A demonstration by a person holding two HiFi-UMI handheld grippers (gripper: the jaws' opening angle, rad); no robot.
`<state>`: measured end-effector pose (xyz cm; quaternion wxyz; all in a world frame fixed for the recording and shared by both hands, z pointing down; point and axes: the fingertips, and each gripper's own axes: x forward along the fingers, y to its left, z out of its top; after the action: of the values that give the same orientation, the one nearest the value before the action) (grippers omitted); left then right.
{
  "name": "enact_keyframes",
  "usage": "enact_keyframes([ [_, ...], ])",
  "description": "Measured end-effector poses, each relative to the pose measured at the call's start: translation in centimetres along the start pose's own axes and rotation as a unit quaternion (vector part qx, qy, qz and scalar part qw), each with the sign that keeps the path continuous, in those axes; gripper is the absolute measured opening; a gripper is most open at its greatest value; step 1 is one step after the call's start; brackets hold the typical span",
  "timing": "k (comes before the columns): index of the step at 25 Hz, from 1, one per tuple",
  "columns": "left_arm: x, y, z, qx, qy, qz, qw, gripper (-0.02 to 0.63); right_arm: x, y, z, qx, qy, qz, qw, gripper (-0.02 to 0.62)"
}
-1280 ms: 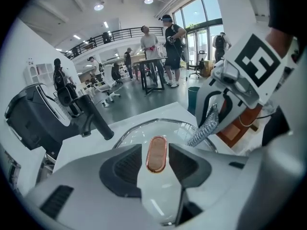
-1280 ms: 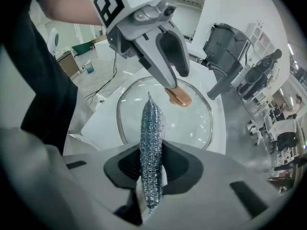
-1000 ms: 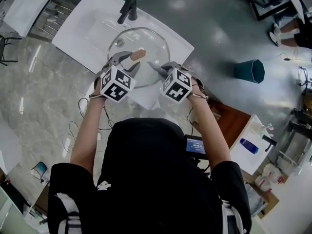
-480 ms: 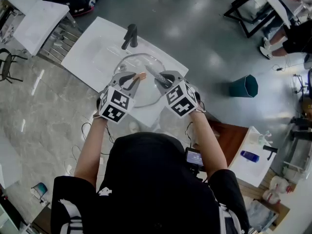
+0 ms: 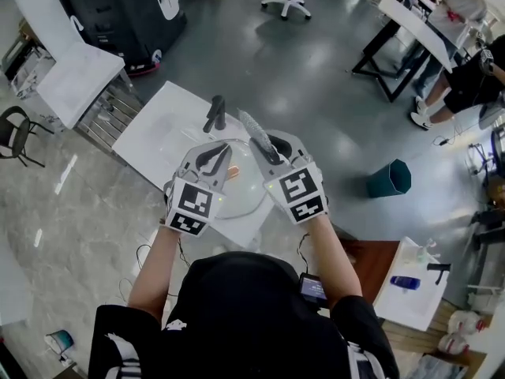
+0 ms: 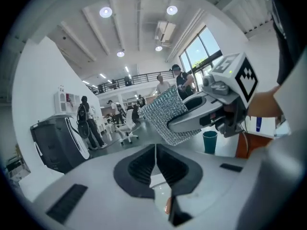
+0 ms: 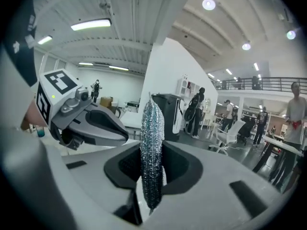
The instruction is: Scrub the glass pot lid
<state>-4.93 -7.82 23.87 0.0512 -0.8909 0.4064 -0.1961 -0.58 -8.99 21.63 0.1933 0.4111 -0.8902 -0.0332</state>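
Clamping a flat, glittering silver mesh scrubber (image 5: 252,129) edge-on, our right gripper (image 7: 152,147) hung beside our left gripper (image 6: 155,152), whose jaws had just been closing and met with nothing between them. Beneath both we saw the round, clear glass pot lid (image 5: 246,197), its brown knob (image 5: 232,170) uppermost, over the white sink (image 5: 154,144) near a dark faucet (image 5: 215,114). Around us spread a glossy grey floor (image 5: 316,77) with a teal bin (image 5: 388,178).
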Motion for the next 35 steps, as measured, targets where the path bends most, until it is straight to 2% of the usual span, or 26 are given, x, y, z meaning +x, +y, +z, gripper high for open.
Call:
enact_keyframes([
  [3,-1.0,1.3,3.1,-0.011,-0.044,0.027,0.9986,0.012,-1.2,-1.5,3.4,0.025,-0.054,-0.022,0.998,0.072],
  [6,-2.0,2.4,5.8,0.010,-0.076,0.054,0.9956,0.012,-2.1,-2.3,5.8,0.035,-0.094,-0.039,0.994,0.072],
  [9,-2.8,2.8,8.1,0.017,-0.106,0.071,0.9917,0.012,-2.7,-2.7,7.0,0.036,-0.116,-0.051,0.991,0.071],
  [14,-3.6,3.4,9.8,-0.015,-0.141,0.076,0.9870,0.012,-3.1,-2.9,7.4,0.027,-0.127,-0.065,0.989,0.069],
  [35,-3.7,4.4,10.3,0.003,-0.145,0.094,0.9850,0.012,-2.8,-3.0,8.3,0.020,-0.132,-0.062,0.989,0.067],
])
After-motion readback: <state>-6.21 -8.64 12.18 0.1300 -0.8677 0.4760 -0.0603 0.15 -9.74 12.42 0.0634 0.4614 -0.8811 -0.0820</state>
